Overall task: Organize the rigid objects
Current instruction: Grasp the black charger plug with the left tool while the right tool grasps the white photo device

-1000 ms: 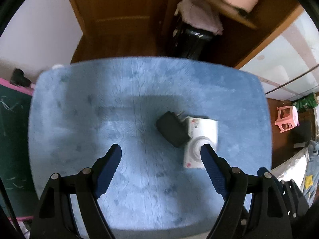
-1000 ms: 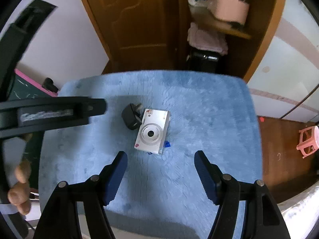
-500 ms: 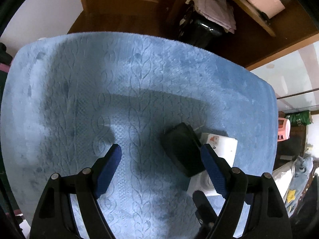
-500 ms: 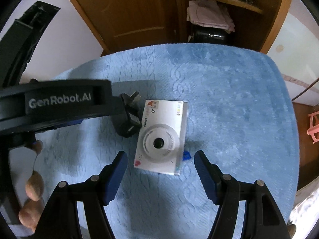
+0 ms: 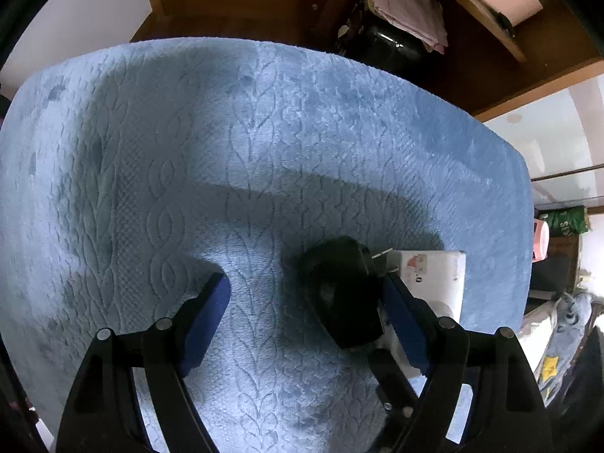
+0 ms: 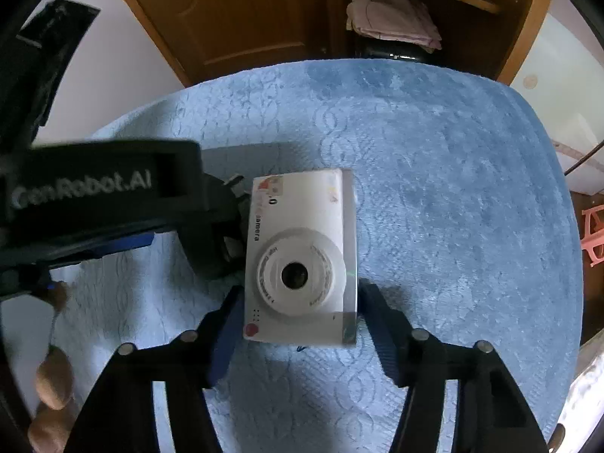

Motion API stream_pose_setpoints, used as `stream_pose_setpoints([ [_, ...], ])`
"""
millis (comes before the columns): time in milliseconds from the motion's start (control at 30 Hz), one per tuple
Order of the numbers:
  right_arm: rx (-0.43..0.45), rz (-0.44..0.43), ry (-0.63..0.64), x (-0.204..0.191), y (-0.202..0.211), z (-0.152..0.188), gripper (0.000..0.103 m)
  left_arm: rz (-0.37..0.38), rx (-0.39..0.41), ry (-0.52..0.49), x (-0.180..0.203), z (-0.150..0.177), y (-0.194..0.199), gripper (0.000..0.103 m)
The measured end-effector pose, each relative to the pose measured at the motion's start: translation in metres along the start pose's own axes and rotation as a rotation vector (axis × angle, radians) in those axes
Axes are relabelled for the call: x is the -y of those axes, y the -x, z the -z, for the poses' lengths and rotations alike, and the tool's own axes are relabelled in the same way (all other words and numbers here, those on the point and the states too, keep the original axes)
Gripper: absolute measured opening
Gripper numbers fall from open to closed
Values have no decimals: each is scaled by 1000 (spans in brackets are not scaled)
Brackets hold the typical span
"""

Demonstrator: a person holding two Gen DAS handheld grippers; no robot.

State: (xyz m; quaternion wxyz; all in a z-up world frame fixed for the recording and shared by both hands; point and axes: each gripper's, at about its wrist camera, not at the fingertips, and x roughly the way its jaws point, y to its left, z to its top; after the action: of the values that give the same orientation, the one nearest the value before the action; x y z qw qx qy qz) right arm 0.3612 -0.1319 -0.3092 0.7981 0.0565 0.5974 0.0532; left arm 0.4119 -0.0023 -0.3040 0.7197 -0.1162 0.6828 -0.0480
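A camera (image 6: 300, 256) lies flat on the mat (image 6: 453, 196), lens up, with a charger (image 5: 341, 290) just beside it on its left, prongs toward the camera. The right gripper (image 6: 298, 317) straddles the camera's near end, one finger at each side, jaws closing (contact cannot be told). The left gripper (image 5: 305, 298) stands over the charger, which sits against its right finger and well apart from the other. Behind the mat stand a door (image 6: 241, 19) and, to its right, folded cloth (image 6: 392, 19) on a dark container (image 5: 389, 49).
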Motion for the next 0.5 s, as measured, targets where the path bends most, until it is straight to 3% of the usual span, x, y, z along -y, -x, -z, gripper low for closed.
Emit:
stream_pose_setpoints([
  [233,-8,16,-46,19,9,7,59,-60,9,-10,10,2,-3,83],
  [333,-13,19,-62,27,14,11,59,-104,22,-9,17,3,-7,78],
  [467,-4,18,-66,36,23,14,59,-146,31,-40,29,5,-12,59],
  [500,0,16,-67,38,25,13,59,-141,36,-47,31,5,-12,49],
])
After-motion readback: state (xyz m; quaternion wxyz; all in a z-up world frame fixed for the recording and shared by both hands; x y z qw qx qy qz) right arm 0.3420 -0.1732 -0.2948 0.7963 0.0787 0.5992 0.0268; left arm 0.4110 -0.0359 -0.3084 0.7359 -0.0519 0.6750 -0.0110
